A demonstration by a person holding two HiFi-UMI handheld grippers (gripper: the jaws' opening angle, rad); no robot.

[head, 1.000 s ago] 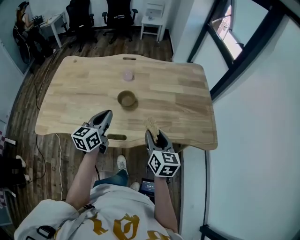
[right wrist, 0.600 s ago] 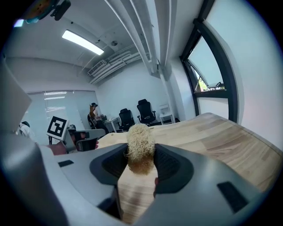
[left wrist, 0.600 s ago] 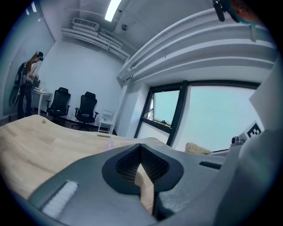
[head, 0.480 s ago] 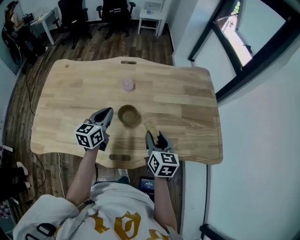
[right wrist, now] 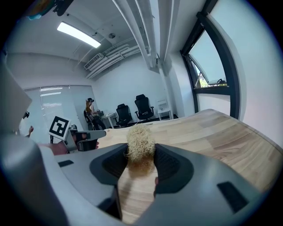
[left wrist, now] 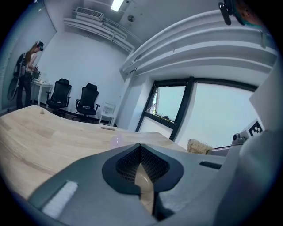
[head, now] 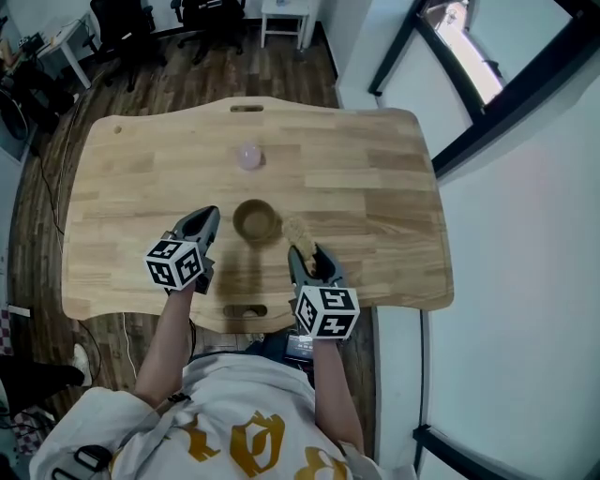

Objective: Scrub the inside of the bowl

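The bowl (head: 256, 221) sits upright near the middle of the wooden table (head: 375, 206), at the centre of the head view. Both grippers flank it from below. The left gripper (head: 208, 217) hovers just left of the bowl, and its own view shows the jaws (left wrist: 140, 152) pressed together at the tips with nothing between them. The right gripper (head: 309, 258) is to the bowl's lower right, its jaws (right wrist: 140, 159) clamped on a tan, bristly scrubber (head: 300, 232) whose tuft (right wrist: 140, 143) sticks out past the tips, close beside the bowl's rim. A small pink object (head: 248, 157) lies higher up the frame, apart from the bowl. Each gripper carries a cube (head: 326, 312) with black-and-white square markers, patterns only. The person's white shirt (head: 234, 422), at the bottom of the frame, bears yellow print too cut off to read. Black chairs (head: 202, 14) stand along the top edge.
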